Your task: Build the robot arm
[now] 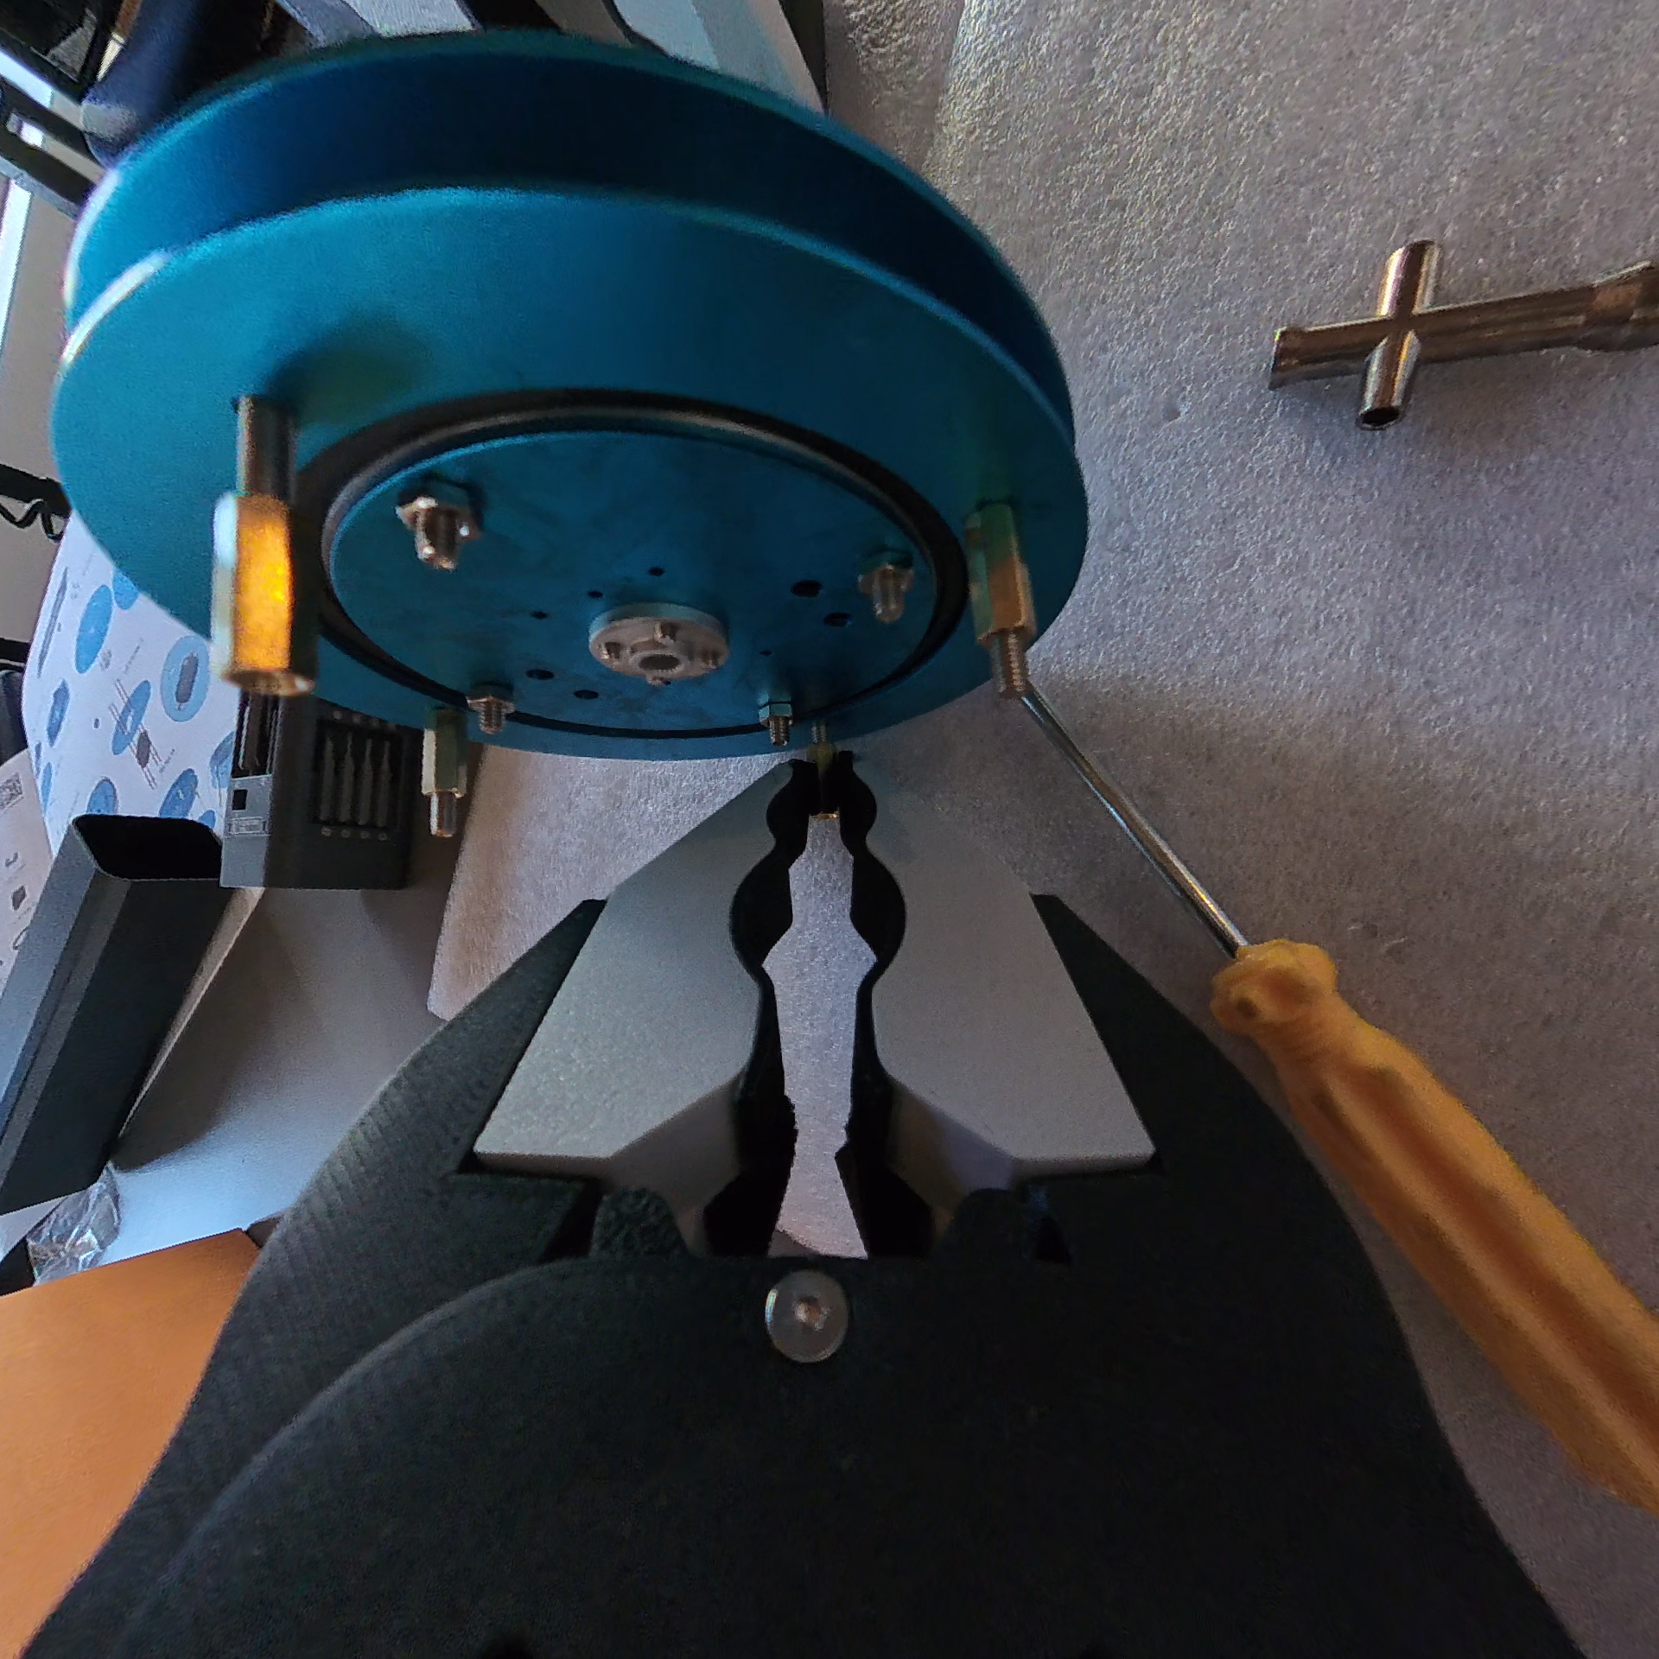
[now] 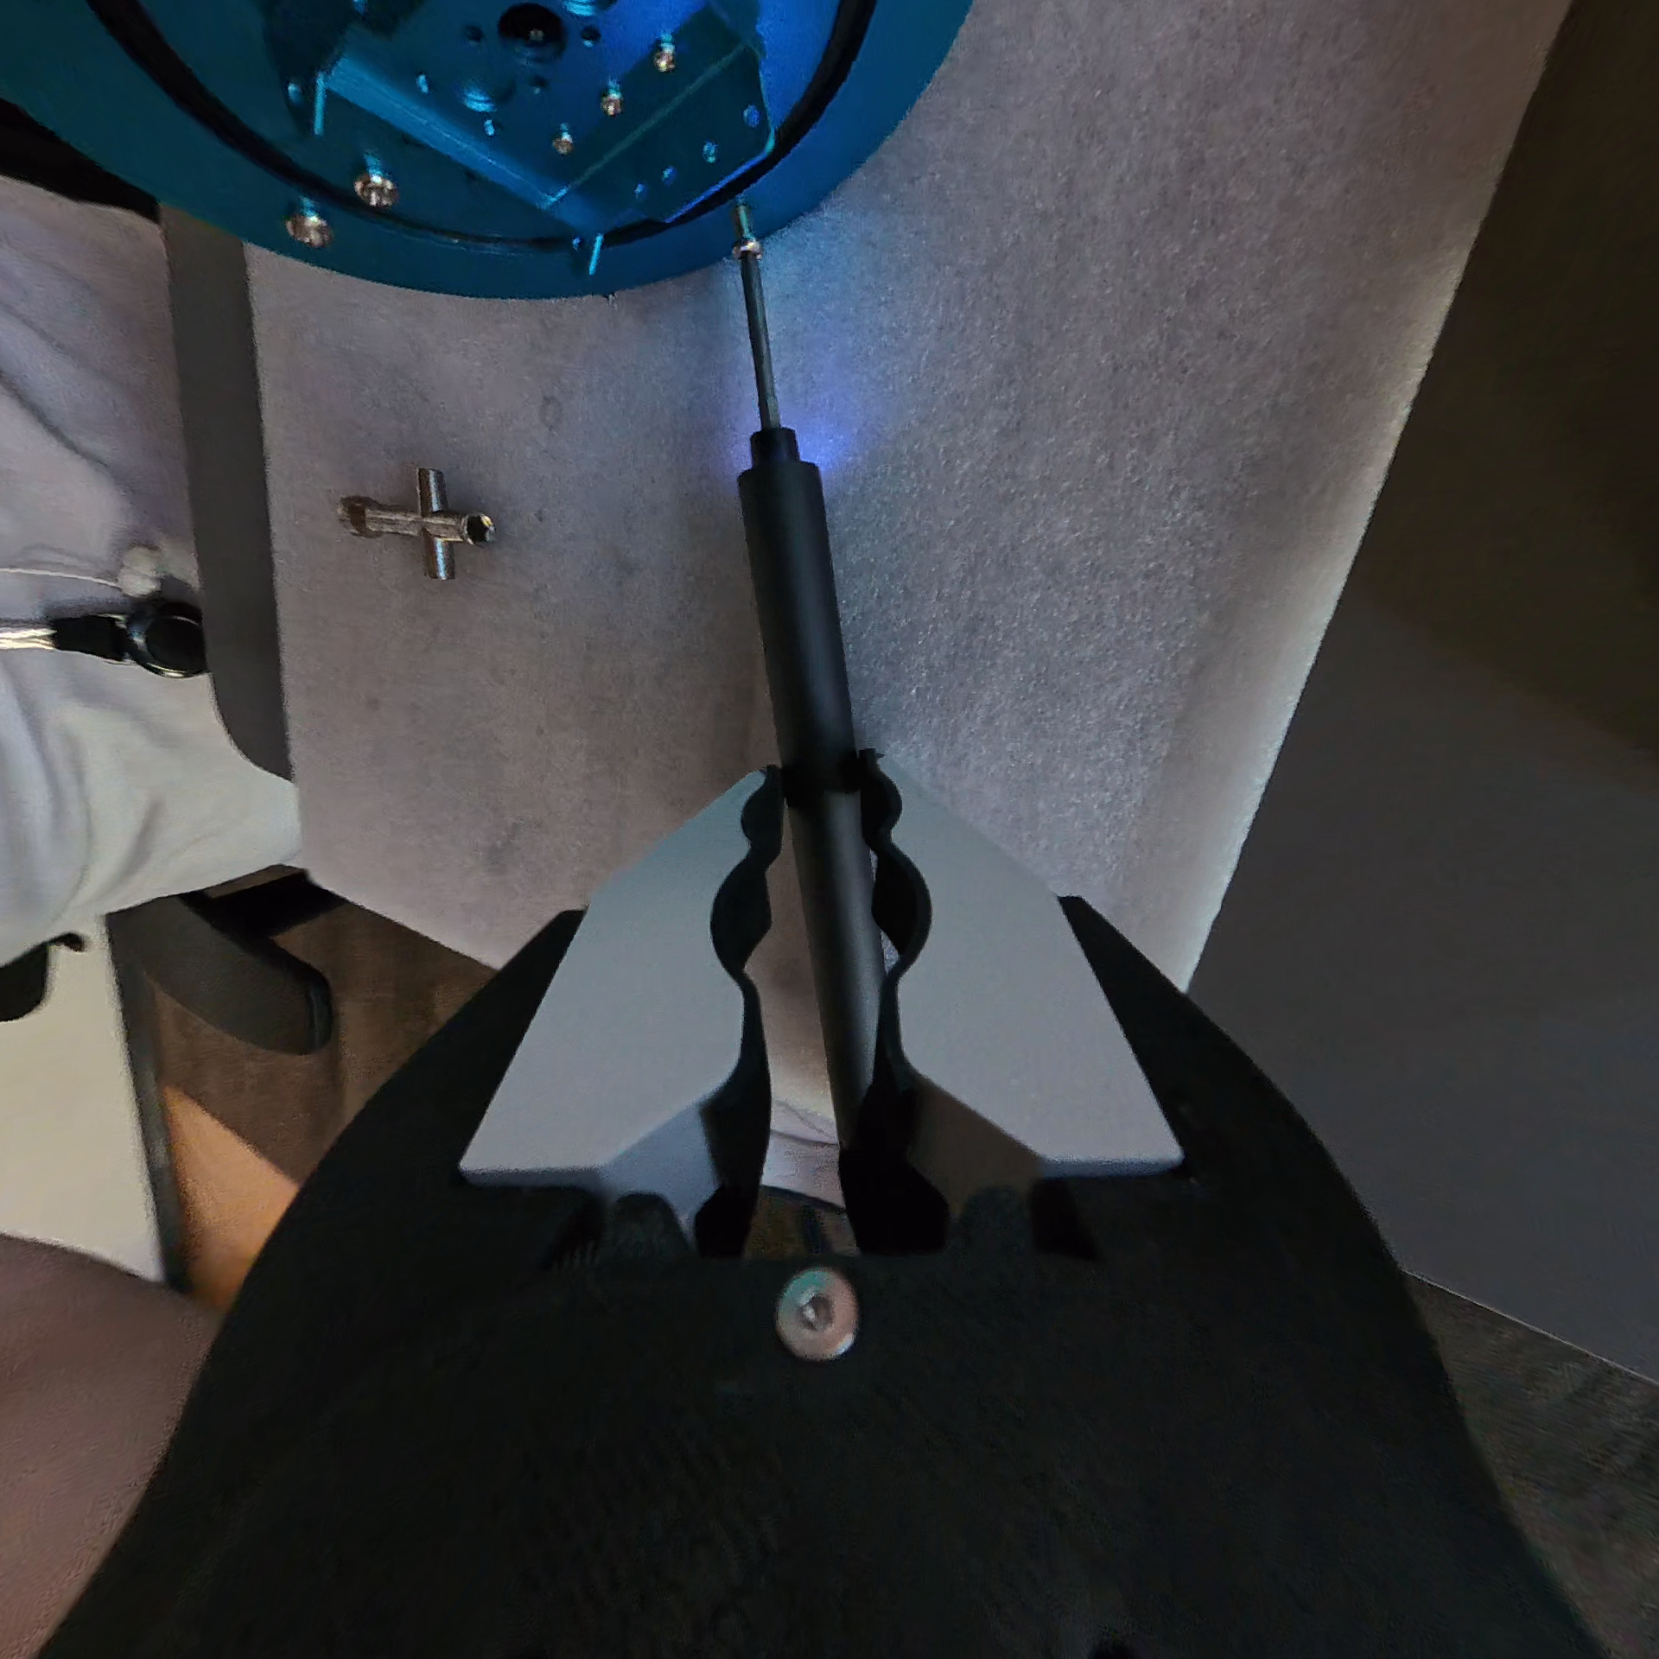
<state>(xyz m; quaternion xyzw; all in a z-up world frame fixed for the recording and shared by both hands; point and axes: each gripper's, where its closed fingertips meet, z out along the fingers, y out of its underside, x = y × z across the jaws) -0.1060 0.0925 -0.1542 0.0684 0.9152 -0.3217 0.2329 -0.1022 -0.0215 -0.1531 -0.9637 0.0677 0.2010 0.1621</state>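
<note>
While the blue disc assembly point(image 1: 557, 431) stands tilted on edge over the grey foam mat point(image 1: 1347, 628), its underside of brass standoffs and nuts faces the left gripper point(image 1: 823, 790), whose jaws are nearly closed on one small brass standoff point(image 1: 823, 799) at the disc's lower rim. That standoff lies straight ahead of the left gripper, its long axis running along the fingers and into the disc.

From the disc's opposite face, the right gripper point(image 2: 830, 781) clamps a slim black screwdriver point(image 2: 799, 646) by its barrel. The tool's long axis points straight forward from the fingers, and its thin bit meets a small screw point(image 2: 744, 235) at the disc's near rim; whether the bit is fully seated in the head is hard to tell at this distance. Both grippers sit level and aimed at the same part of the rim, seemingly the same hole, the left being the closer to the disc.

Beside the disc, a yellow-handled screwdriver point(image 1: 1400, 1104) lies on the mat, its tip near a standoff point(image 1: 1001, 592) at the disc's edge. A metal cross wrench point(image 1: 1436, 332) rests farther out from the disc. A dark bit case point(image 1: 350, 799) sits below the disc's other side.
</note>
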